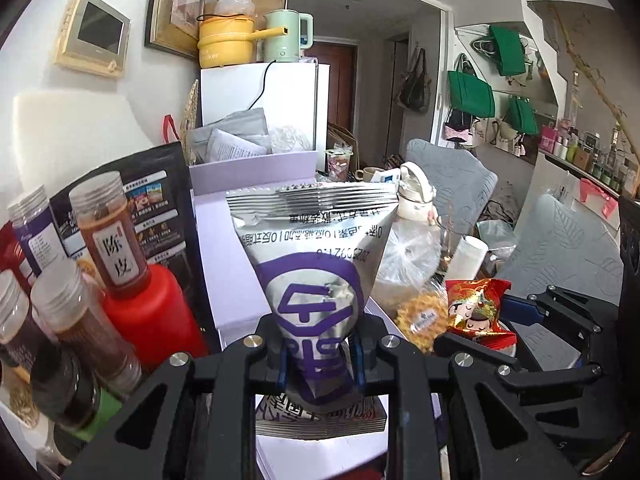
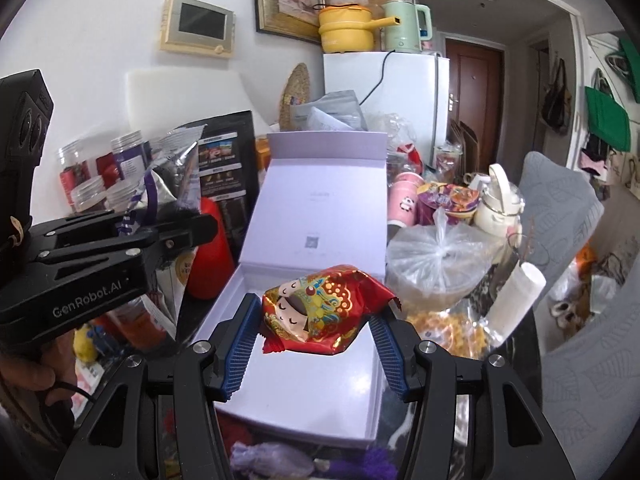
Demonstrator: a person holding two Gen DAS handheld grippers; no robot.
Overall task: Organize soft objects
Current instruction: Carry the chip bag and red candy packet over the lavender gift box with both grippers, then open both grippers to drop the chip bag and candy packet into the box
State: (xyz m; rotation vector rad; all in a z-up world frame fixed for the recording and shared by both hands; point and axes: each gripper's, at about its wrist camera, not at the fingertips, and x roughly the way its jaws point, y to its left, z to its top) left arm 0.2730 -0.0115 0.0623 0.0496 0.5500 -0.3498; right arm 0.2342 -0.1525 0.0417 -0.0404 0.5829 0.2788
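Note:
My left gripper [image 1: 320, 360] is shut on a silver and purple snack pouch [image 1: 316, 264], which stands upright out of the pinch with its crimped top edge upward. My right gripper [image 2: 316, 320] is shut on a red and gold snack packet [image 2: 324, 312]; its blue pads [image 2: 240, 340] press the packet's two ends. The packet hangs over the open lavender box [image 2: 320, 400], whose lid stands upright behind. The left wrist view shows the red packet [image 1: 476, 312] in the right gripper [image 1: 492, 320] at the right. In the right wrist view the left gripper [image 2: 200, 222] with the pouch [image 2: 176, 184] sits left of the box.
Clear jars [image 1: 108, 232], a red bottle [image 1: 156, 312] and a black pouch [image 1: 152, 200] crowd the box's left side. On its right are a tied plastic bag [image 2: 436, 256], a cream bottle [image 2: 500, 200], a pink cup [image 2: 404, 204] and grey chairs [image 2: 560, 208]. A white fridge [image 2: 400, 92] stands behind.

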